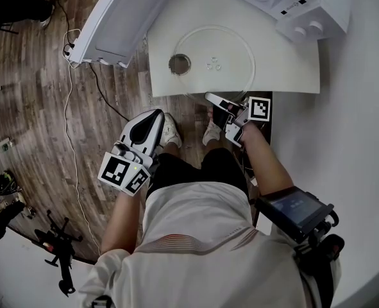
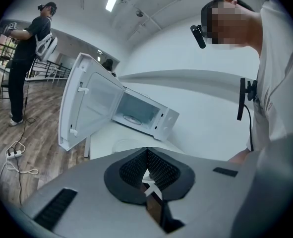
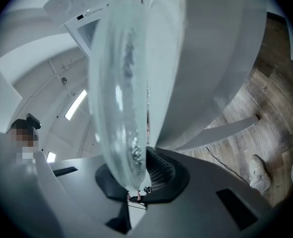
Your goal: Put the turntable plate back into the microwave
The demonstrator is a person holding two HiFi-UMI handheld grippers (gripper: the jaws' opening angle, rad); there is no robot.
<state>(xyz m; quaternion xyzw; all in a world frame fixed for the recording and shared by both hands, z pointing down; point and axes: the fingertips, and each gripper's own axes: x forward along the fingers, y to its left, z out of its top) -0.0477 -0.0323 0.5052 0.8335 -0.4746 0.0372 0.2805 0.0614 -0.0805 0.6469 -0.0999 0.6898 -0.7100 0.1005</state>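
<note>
The clear glass turntable plate (image 1: 215,63) lies flat on the white table (image 1: 292,76), its near rim reaching the table's front edge. My right gripper (image 1: 213,99) is at that edge, shut on the plate's near rim. In the right gripper view the plate's rim (image 3: 119,93) runs edge-on between the pads of the right gripper (image 3: 136,178). The white microwave (image 1: 298,5) stands at the back of the table with its door (image 1: 122,18) swung wide open to the left. My left gripper (image 1: 156,114) hangs in front of the table, shut and holding nothing. The left gripper (image 2: 147,155) points toward the microwave (image 2: 146,115).
A small dark ring (image 1: 179,63) sits on the table at the plate's left edge. The person's shoes (image 1: 171,130) stand on the wood floor under the table's front edge. A cable (image 1: 67,114) trails on the floor at left. Another person (image 2: 25,58) stands far left.
</note>
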